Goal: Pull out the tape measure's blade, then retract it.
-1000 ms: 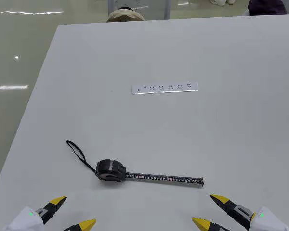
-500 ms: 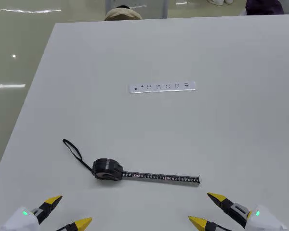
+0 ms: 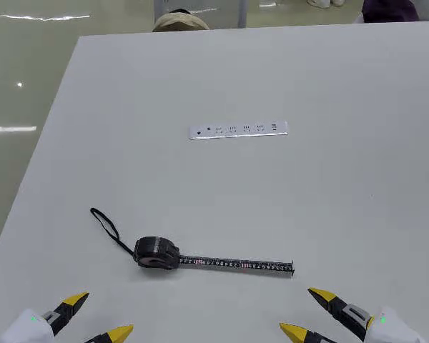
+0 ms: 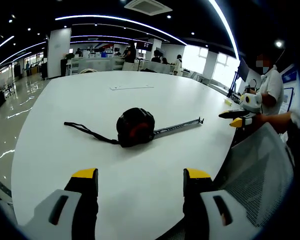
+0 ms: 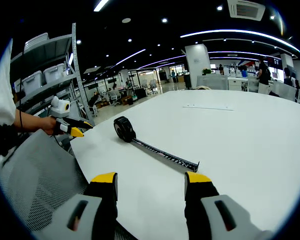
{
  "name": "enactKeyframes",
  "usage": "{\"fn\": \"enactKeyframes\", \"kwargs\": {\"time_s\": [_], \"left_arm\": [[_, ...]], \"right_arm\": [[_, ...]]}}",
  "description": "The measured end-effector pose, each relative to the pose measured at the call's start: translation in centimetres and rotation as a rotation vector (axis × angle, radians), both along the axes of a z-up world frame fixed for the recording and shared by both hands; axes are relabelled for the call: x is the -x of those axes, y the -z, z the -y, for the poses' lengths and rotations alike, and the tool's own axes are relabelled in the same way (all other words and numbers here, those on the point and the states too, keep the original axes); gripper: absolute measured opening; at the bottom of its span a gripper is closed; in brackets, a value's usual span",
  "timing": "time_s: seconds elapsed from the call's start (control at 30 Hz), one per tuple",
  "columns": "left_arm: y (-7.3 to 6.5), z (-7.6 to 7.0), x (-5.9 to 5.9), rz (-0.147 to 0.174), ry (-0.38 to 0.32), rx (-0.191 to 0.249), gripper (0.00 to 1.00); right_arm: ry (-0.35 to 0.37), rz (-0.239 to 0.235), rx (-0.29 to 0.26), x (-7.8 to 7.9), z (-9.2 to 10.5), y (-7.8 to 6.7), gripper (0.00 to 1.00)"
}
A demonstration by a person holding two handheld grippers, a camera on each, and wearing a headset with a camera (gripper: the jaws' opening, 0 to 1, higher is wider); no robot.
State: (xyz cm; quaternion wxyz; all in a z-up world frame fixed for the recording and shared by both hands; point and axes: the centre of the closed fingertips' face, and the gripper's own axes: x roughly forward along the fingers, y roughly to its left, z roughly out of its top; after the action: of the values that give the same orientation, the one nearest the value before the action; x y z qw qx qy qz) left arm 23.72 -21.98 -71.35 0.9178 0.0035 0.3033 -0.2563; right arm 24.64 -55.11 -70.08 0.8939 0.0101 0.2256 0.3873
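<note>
A black tape measure (image 3: 156,253) lies on the white table (image 3: 272,193), with its blade (image 3: 236,265) pulled out to the right and a black wrist strap (image 3: 107,227) trailing left. The case (image 4: 135,127) sits ahead of my left gripper (image 4: 140,175), which is open and clear of it. My right gripper (image 5: 151,178) is open too, just short of the blade's end hook (image 5: 192,165). In the head view the left gripper (image 3: 100,318) and right gripper (image 3: 307,311) hover near the table's front edge, holding nothing.
A white power strip (image 3: 239,131) lies flat near the table's middle. A mesh chair back (image 4: 260,170) stands close by the front edge. Shelving with bins (image 5: 45,75) rises at the left of the right gripper view.
Only the head camera has drifted a little. The tape measure and both grippers stay where they were.
</note>
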Motion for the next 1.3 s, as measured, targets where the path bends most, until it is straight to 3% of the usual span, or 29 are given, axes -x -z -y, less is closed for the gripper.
{"fn": "enactKeyframes", "kwargs": {"time_s": [0.4,1.3], "left_arm": [[0.1,0.21,0.03,-0.004,0.009,-0.001,0.67],[0.1,-0.03,-0.12,-0.01,-0.007,0.017,0.66]], "right_arm": [[0.023,0.006,-0.005,-0.36,0.95,-0.05,0.54],[0.014,-0.001,0.004,-0.63,0.89,-0.04,0.54]]}}
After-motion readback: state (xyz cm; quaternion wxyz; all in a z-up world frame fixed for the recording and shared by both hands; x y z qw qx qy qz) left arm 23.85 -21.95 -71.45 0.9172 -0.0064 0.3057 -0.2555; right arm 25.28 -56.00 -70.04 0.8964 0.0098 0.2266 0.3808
